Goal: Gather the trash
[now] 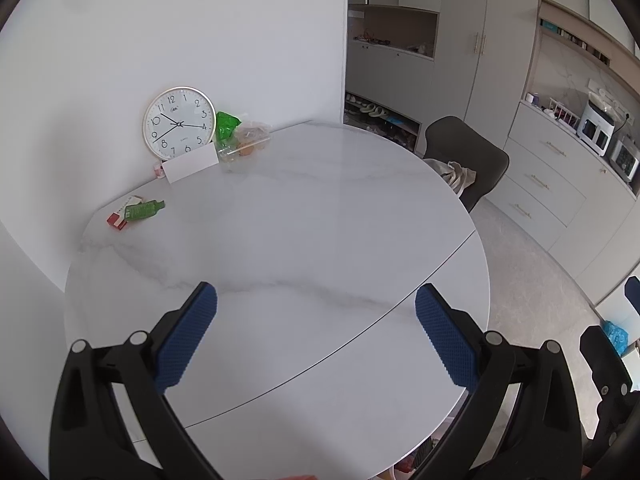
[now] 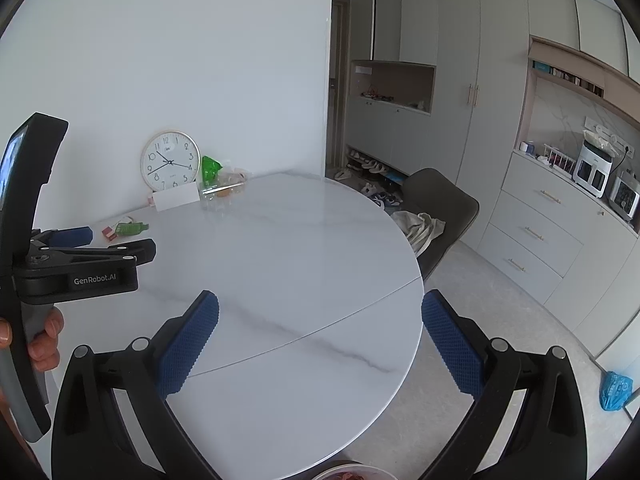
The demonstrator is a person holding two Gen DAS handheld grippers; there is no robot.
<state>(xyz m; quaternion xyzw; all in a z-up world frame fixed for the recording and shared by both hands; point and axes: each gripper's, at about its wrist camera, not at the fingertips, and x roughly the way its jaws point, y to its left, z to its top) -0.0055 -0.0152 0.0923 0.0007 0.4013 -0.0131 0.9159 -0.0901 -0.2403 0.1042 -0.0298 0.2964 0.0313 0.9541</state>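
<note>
Green wrapper (image 1: pixel 144 210), perhaps trash, lies well beyond both spread, empty grippers (image 1: pixel 316 312) (image 2: pixel 320 320).

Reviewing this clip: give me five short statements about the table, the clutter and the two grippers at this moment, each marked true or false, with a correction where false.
1. Both the left gripper and the right gripper have their jaws spread wide with nothing between them. True.
2. The wall clock lies flat on the marble table. False: it stands upright, leaning against the wall.
3. A small green bottle lies on its side by a red and white box. True.
4. A white card stands in front of the clock. True.
5. The dark chair is bare. False: a light cloth is draped on it.
</note>
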